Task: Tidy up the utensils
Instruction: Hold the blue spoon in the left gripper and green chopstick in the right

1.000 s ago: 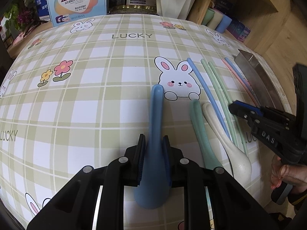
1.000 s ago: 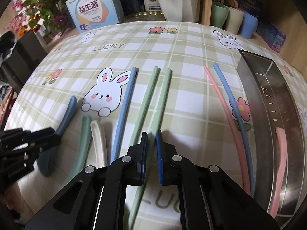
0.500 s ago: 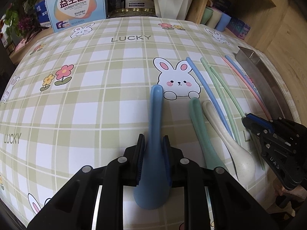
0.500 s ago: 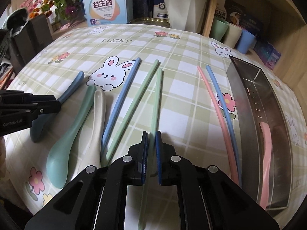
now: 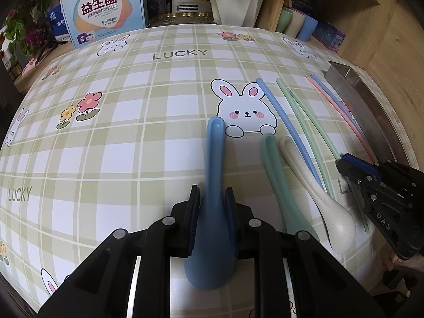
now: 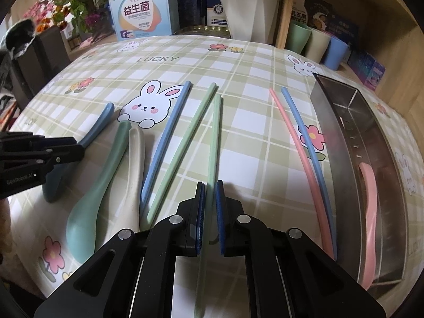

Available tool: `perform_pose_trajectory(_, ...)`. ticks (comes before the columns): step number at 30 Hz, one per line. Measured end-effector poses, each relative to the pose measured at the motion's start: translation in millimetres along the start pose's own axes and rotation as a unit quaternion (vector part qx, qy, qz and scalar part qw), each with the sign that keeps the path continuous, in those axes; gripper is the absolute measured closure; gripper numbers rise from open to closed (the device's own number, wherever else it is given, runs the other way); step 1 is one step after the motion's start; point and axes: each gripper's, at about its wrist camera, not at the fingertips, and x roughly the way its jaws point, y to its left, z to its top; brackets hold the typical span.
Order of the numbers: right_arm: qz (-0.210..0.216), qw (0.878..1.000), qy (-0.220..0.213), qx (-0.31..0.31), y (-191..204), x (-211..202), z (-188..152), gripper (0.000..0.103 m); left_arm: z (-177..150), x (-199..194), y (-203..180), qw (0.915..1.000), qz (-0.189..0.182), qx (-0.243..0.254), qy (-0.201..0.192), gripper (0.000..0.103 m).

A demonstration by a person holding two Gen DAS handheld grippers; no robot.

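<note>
My left gripper [image 5: 212,220] is clamped on the blue spoon [image 5: 215,185] (bowl toward the camera) lying on the checked tablecloth [image 5: 127,143]. My right gripper [image 6: 210,217] straddles a green chopstick [image 6: 214,143], jaws narrow, contact unclear.

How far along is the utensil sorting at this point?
Early. Done: only a pink spoon lies in the metal tray. In hand: the left gripper is shut on the blue spoon, and the right gripper on a green chopstick. Left on the table: green spoon, white spoon, and four more chopsticks.
</note>
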Motion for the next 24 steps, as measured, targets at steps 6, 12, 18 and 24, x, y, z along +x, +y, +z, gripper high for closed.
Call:
perform_pose_trajectory(6, 0.008, 1.0, 0.0, 0.006, -2.2, 0.1, 0.0, 0.095, 1.3, -0.5, 0.7, 0.9999, -0.008, 0.002, 0.01, 0.085)
perform_pose_trajectory(12, 0.018, 1.0, -0.001, 0.013, -5.0, 0.3, -0.7, 0.095, -2.4, -5.8, 12.3, 0.9988, -0.041, -0.018, 0.019, 0.087)
perform_pose_trajectory(18, 0.024, 0.999, -0.001, 0.021, -6.9, 0.2, -1.1, 0.095, -9.3, -20.8, 12.1, 0.9978, -0.057, -0.032, 0.008, 0.087)
perform_pose_trajectory(24, 0.027, 0.999, -0.002, 0.023, -8.6, -0.2, -1.6, 0.095, -6.1, -27.1, 9.9, 0.9982, -0.051, -0.031, 0.003, 0.087)
